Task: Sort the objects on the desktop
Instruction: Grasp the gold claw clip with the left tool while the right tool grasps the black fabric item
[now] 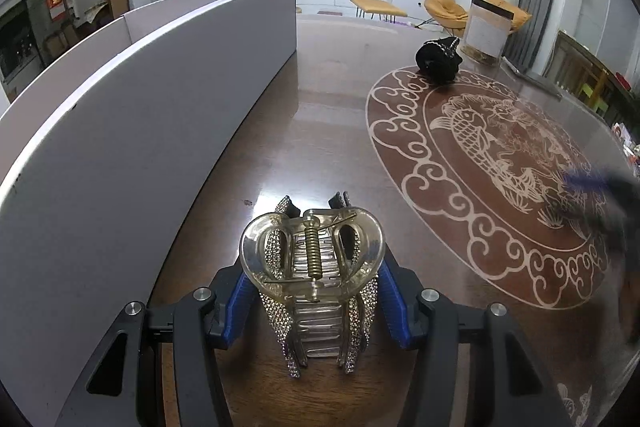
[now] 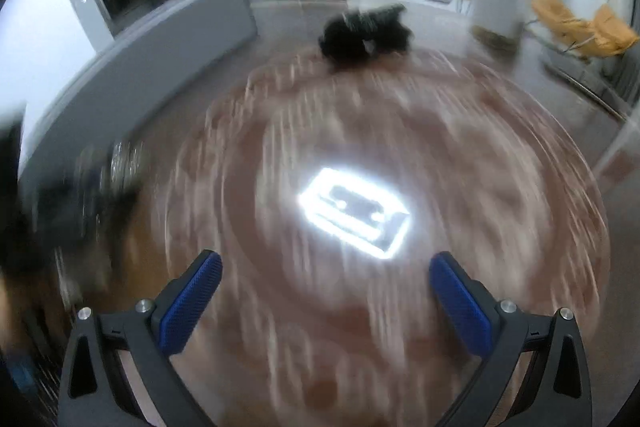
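One hair clip (image 1: 312, 283) btwn L fingers (image 1: 240, 303)

We see even indoor light, a ceiling lamp's glare (image 2: 354, 213) on the glossy worktop (image 1: 320, 115), heavy motion blur in the right view, fisheye-curved dark corners.

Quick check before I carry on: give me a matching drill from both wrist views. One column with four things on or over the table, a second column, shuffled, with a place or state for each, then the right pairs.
Things
1. clear rhinestone hair claw
2. black hair accessory
3. right tongs
4. white box

Places or states
A. open, nothing between the pads
B. runs along the table's left side in the left wrist view
C. clamped between blue pads of the left tongs
D. lies at the far edge of the round fish pattern

Pairs: 1-C, 2-D, 3-A, 4-B
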Tool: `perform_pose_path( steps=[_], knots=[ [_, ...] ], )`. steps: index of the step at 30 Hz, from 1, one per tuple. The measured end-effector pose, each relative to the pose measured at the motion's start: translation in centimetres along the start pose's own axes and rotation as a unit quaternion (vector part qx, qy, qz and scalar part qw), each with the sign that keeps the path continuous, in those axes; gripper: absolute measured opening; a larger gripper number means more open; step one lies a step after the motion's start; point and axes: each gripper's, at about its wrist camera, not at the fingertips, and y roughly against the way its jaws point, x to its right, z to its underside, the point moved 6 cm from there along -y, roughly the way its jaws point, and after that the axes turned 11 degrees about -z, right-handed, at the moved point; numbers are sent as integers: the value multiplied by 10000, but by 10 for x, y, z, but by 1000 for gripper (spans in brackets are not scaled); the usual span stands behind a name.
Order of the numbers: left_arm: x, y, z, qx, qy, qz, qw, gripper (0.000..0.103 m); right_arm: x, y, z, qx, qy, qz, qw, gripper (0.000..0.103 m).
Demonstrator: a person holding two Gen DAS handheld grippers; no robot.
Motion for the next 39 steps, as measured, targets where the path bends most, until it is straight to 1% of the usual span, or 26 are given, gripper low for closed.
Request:
perform_pose_path(
  steps=[3, 5, 7, 8, 9, 10, 11, 12, 13, 16, 20, 22, 23, 25, 26, 27, 28, 29, 30, 31, 33, 34, 35, 36, 37, 39],
  knots=[
    [2, 0, -1, 4, -5, -20, 10000, 55, 21, -27, -72, 377, -686, -154, 9968, 103],
    [-2, 1, -1, -1, 36, -33, 10000, 55, 40, -48, -104, 498, -1266, -166, 9906, 103],
    [-1, -1, -3, 0, 66, -15, 10000, 55, 56, -71, -126, 478, -1659, 15, 9850, 103],
    [0, -1, -4, 2, 84, 5, 10000, 55, 60, -80, -131, 422, -1735, 112, 9839, 103],
    [-1, -1, -4, 5, 109, 30, 9999, 55, 60, -84, -138, 471, -1657, 280, 9846, 103],
    [-1, -1, -4, 10, 124, 47, 9999, 55, 59, -88, -142, 446, -1550, 381, 9862, 95],
    [-2, -1, -4, 12, 137, 60, 9999, 55, 56, -91, -142, 341, -1386, 532, 9883, 82],
    [-1, -2, -4, 8, 140, 62, 9999, 55, 51, -91, -140, 266, -1177, 639, 9906, 72],
    [0, -2, -5, 6, 141, 58, 9999, 55, 46, -90, -135, 232, -1021, 598, 9927, 46],
    [1, -2, -5, 5, 133, 46, 9999, 55, 31, -78, -110, 38, -662, 332, 9972, 45],
    [0, -1, -5, 12, 184, 115, 9998, 55, -6, -38, -32, -371, 117, -46, 9992, 45],
    [0, 0, -4, 32, 234, 223, 9995, 55, -22, -9, 16, -449, 253, -299, 9982, 45],
    [0, 2, -3, 58, 286, 395, 9988, 55, -29, 10, 46, -424, 283, -368, 9980, 45],
    [1, 4, 0, 64, 328, 487, 9983, 55, -36, 37, 82, -261, 333, -331, 9986, 46],
    [2, 6, 2, 59, 309, 458, 9985, 55, -37, 54, 103, -86, 389, -130, 9991, 50],
    [5, 8, 4, 61, 273, 422, 9987, 55, -36, 63, 114, 14, 413, 38, 9991, 53],
    [8, 10, 5, 64, 238, 379, 9990, 56, -35, 71, 124, 96, 408, 188, 9989, 71],
    [9, 11, 6, 56, 218, 329, 9992, 56, -35, 76, 131, 159, 378, 292, 9987, 95],
    [10, 11, 7, 45, 205, 279, 9994, 56, -35, 80, 134, 231, 376, 366, 9984, 103],
    [10, 10, 7, 31, 199, 263, 9995, 57, -36, 83, 137, 299, 430, 411, 9978, 103],
    [10, 9, 6, -23, 215, 266, 9994, 74, -31, 78, 135, 194, 505, 477, 9974, 103],
    [9, 6, 6, -93, 250, 264, 9993, 90, -31, 72, 136, 95, 504, 581, 9970, 103],
    [6, 4, 8, -150, 289, 260, 9991, 96, -30, 69, 137, 45, 471, 653, 9967, 103],
    [5, 4, 8, -148, 304, 274, 9991, 96, -28, 63, 138, 22, 406, 699, 9967, 103],
    [6, 4, 8, -155, 289, 279, 9991, 97, -29, 61, 138, 39, 447, 870, 9952, 103],
    [11, 1, 9, -210, 129, 199, 9995, 101, -29, 59, 137, 7, 394, 1020, 9940, 103]
  ],
)
